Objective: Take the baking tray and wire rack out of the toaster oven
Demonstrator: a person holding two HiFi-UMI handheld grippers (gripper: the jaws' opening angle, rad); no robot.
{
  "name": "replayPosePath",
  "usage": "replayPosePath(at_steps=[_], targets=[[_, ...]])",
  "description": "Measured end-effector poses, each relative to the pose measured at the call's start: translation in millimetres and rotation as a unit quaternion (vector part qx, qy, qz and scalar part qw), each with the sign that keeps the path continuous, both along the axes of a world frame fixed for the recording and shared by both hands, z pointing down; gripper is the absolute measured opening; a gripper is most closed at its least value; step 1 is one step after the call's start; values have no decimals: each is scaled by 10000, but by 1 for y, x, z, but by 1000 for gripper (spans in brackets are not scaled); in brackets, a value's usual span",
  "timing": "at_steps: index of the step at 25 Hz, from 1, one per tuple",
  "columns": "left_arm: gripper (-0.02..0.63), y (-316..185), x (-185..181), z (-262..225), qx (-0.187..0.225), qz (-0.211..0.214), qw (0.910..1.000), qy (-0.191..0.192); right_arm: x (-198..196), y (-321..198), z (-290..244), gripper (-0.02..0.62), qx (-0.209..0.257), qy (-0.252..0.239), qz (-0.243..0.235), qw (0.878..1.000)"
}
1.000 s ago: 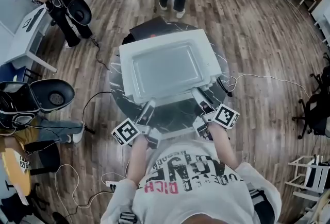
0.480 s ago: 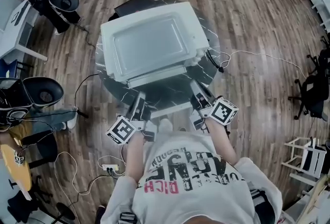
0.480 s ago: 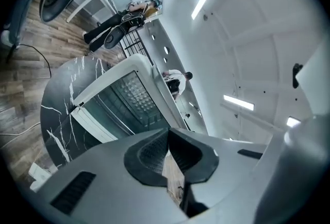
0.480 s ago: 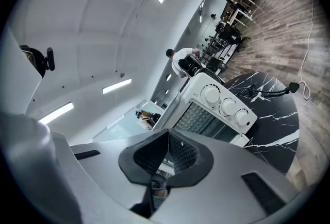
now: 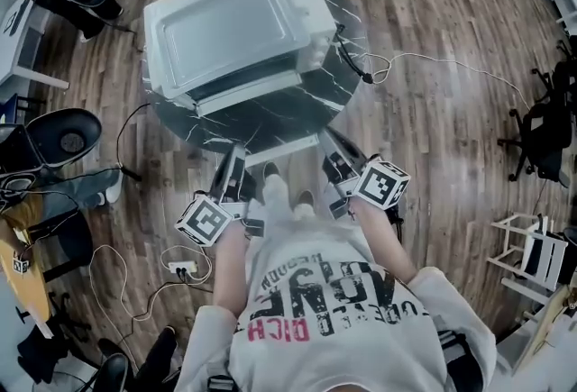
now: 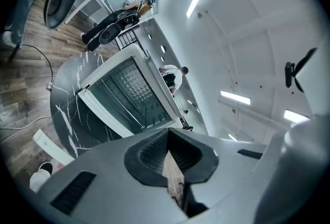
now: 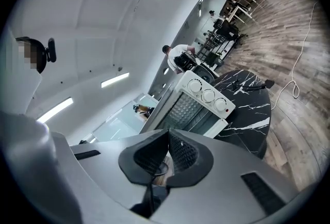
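Note:
The white toaster oven (image 5: 230,25) stands on a round black marble table (image 5: 270,115), its glass door facing me. In the left gripper view a grid pattern shows behind the glass of the oven (image 6: 124,94); I cannot make out the tray and rack themselves. The right gripper view shows the oven (image 7: 198,102) with three knobs. My left gripper (image 5: 233,167) hangs short of the table's near edge; its jaws have just been closing, with nothing between them (image 6: 167,148). My right gripper (image 5: 332,147) is level with it, shut and empty (image 7: 168,151).
A white strip (image 5: 284,150) lies along the table's near edge. A black cable (image 5: 356,66) runs off the table's right side, and a white cable (image 5: 433,66) trails over the wood floor. A black chair (image 5: 68,138) stands at the left, and a power strip (image 5: 183,268) lies on the floor near my left gripper.
Both grippers have pulled back from the oven's front edge to beyond the table's near edge, and their jaws have gone from open to shut. The oven now sits farther off.

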State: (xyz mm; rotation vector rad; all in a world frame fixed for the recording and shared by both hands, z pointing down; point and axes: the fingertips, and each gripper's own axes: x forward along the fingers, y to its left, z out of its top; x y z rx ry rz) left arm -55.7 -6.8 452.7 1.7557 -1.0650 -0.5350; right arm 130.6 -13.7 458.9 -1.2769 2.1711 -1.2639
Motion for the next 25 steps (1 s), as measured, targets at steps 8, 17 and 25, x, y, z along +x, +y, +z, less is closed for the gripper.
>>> replayPosePath(at_steps=[8,17,25], targets=[[3,41,24,12,-158,-151,9997,90,-2,40,14,3,-82,49,-405,9991],[3,52,33,26,-170,-296,9990,-280,-3,55,33,2,-310,-113,-606,9976],[3,46,32,40,-318,-436,9983,-209,5,39,42,2,-404,-208,-495,9977]])
